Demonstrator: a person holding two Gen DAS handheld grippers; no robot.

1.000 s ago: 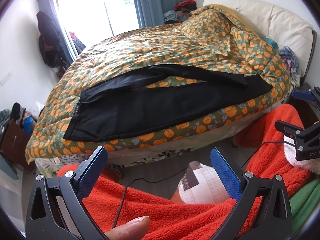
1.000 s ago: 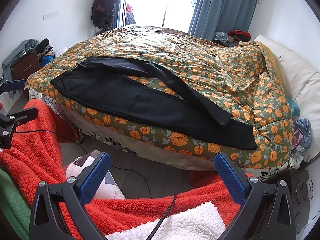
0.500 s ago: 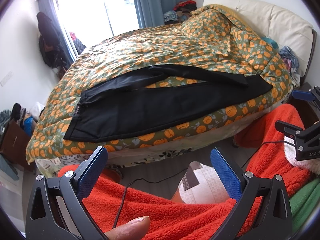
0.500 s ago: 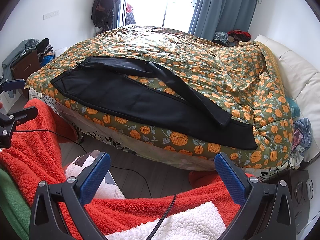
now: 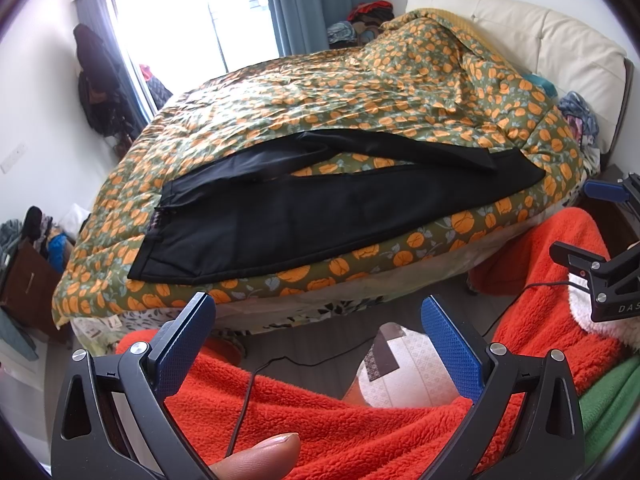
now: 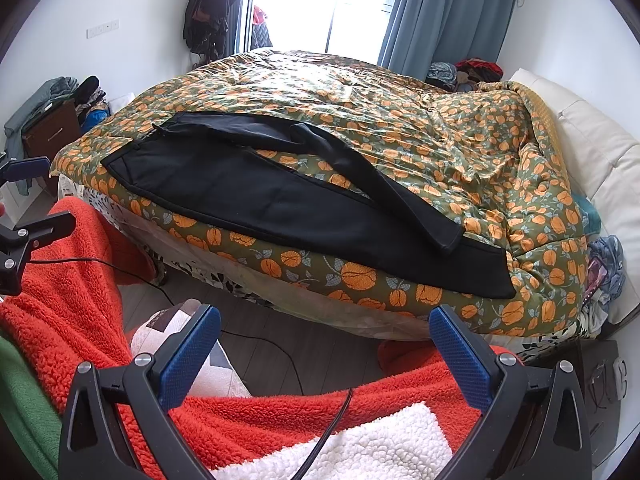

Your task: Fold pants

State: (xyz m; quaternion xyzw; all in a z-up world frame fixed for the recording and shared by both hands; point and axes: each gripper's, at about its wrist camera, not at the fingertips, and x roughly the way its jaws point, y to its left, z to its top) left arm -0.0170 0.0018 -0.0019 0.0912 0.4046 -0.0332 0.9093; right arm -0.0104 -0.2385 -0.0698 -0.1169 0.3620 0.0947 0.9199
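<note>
Black pants (image 5: 320,216) on olive quilt (image 5: 360,92) patterned with orange fruit.
Blue pads (image 6: 188,364) on black claws; red-orange fleece (image 5: 320,412) with white (image 6: 360,440) and green (image 5: 608,396) patches; teal-blue curtains (image 6: 444,12); cream headboard (image 5: 560,40).

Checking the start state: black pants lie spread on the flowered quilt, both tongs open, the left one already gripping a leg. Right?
Not quite. The left tongs grip nothing, per the left wrist view. The pants lie untouched on the quilt; right tongs open too.

Bed under orange-flowered green quilt (image 5: 360,92); blue curtains (image 6: 444,12) at window; red fleece blanket (image 5: 328,412) in foreground; cream headboard (image 5: 560,44).
</note>
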